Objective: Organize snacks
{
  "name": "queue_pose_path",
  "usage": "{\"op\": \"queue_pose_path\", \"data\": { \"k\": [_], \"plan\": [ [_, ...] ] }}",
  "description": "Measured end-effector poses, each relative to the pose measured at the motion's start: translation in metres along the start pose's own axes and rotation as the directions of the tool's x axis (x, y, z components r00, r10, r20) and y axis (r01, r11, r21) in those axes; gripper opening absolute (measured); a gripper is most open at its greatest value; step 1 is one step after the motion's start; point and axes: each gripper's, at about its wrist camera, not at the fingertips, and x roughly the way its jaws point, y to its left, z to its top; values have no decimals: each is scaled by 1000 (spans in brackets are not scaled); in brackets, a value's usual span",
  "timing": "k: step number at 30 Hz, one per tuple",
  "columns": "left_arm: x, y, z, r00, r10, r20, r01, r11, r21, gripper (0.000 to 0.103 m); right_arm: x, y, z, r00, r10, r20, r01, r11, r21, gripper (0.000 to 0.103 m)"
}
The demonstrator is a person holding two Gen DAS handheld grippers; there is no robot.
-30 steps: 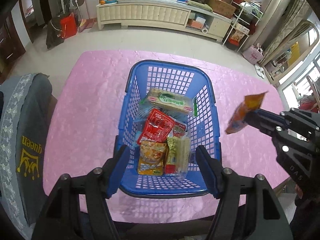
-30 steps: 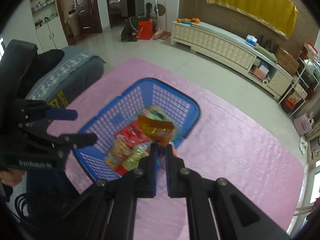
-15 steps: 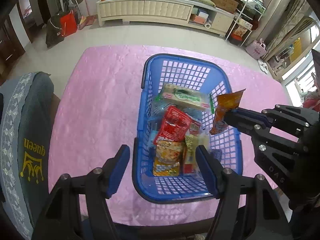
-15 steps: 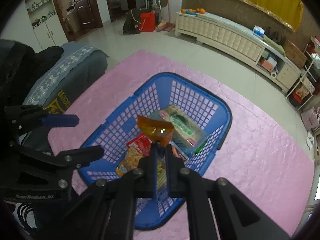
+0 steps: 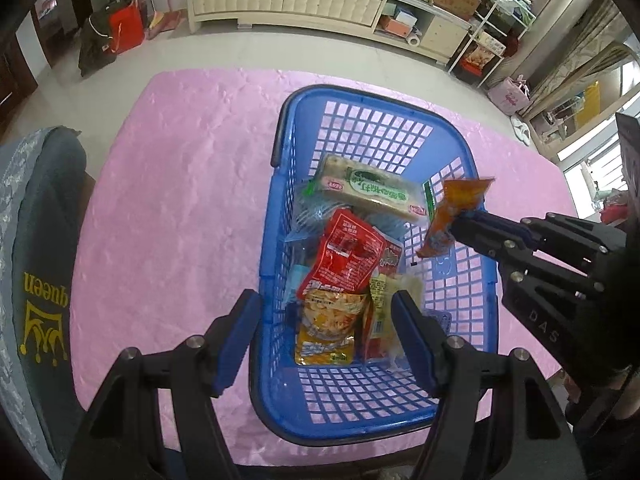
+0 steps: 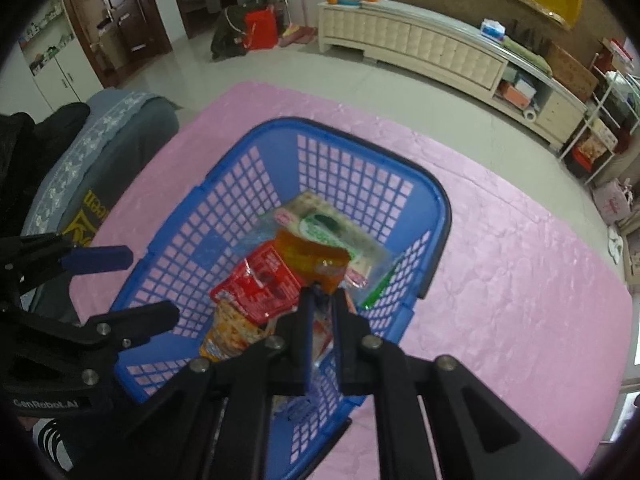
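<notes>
Here the orange snack packet [image 5: 452,220] hung above the right side of the blue basket [image 5: 280,184], pinched by one edge at the tips of the right gripper [image 6: 320,292], with the rest of the pouch standing free above the other snacks. Those jaws were just beginning to part, the packet between them and seemingly only lightly caught. The likeliest mishap, as I judged it, was in the drop itself: the packet sat close to the basket's right wall, so if it slipped while hanging that far over it could catch on the rim or slide down outside onto the pink tablecloth [image 5: 180,200]. A light pouch might also cling to one pad and fall crooked, landing propped on the red packet [image 5: 344,256] or the long green-labelled pack [image 5: 372,192] rather than lying flat. Below these lay a yellow chip bag [image 5: 326,328], and the heap was already uneven, so a new piece could slide.

The right gripper reached in from the right, pointed steeply down into the basket. The left gripper [image 5: 328,320] was likewise angled steeply down over the near end of the basket, its jaws about half open and holding nothing, one finger outside the left wall and one over the contents. A grey cushion [image 5: 36,280] lay beside the table on the left.
</notes>
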Motion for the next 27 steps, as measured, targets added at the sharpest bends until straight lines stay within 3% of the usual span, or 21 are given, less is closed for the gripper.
{"op": "queue_pose_path", "data": {
  "k": [1,3,5,10,15,21,27],
  "plan": [
    [-1,-2,-2,1000,-11,0,11,1000,1,66,1,0,-2,1000,-2,-16,2,1000,-1,23],
    [-4,-5,-4,1000,-17,8,17,1000,6,66,1,1,-5,1000,3,-27,-3,1000,-5,56],
    [-9,-9,-7,1000,-1,20,1,1000,20,66,-6,-1,-9,1000,-20,-9,20,1000,6,74],
    [-27,-14,-23,998,-10,55,8,1000,30,66,-26,-5,-23,999,-31,15,31,999,44,74],
    [-59,-23,-48,987,-45,153,38,998,48,66,-53,-1,-46,997,-49,61,44,996,73,77],
    [-103,-41,-92,950,-50,309,18,994,105,66,-96,8,-82,985,-53,164,34,993,117,78],
    [-136,-58,-139,899,-76,431,9,988,154,66,-140,10,-130,952,-110,285,55,979,195,79]
  ]
}}
